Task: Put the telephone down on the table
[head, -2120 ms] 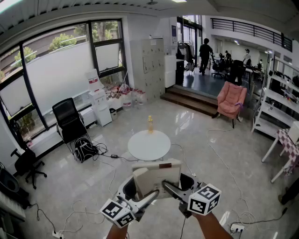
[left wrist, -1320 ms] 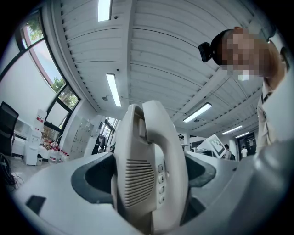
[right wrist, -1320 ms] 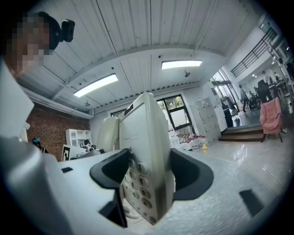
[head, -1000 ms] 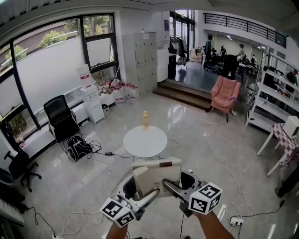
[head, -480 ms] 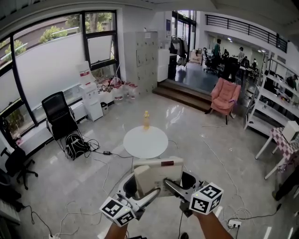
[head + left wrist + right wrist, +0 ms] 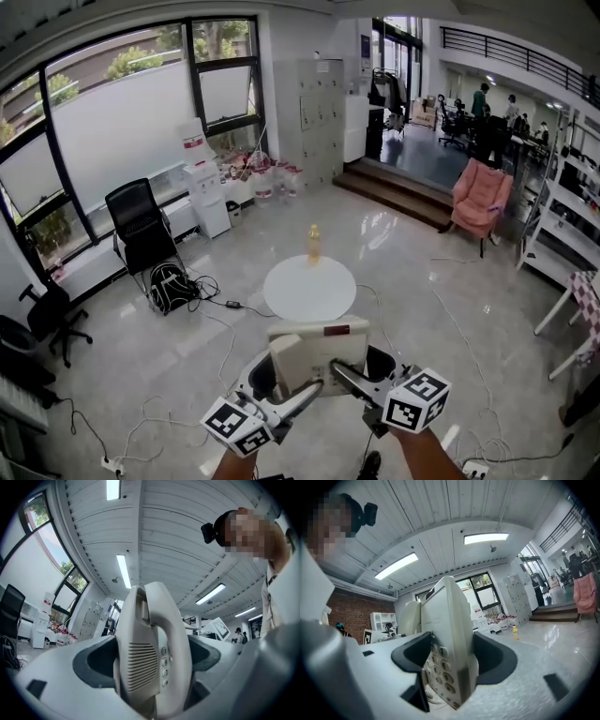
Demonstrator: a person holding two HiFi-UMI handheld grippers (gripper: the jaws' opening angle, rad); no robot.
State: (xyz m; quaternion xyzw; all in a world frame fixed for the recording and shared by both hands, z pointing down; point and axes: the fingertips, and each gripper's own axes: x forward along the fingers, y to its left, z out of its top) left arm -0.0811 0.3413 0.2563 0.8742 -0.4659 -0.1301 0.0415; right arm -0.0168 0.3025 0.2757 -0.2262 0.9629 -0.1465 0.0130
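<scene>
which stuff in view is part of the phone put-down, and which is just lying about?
Job:
telephone, held by left gripper and right gripper
round white table

Lying about:
yellow bottle on that table
black office chair
backpack
pink armchair

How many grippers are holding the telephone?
2. The left gripper clamps the telephone at its handset side, the right gripper at its keypad side; neither is hidden.
</scene>
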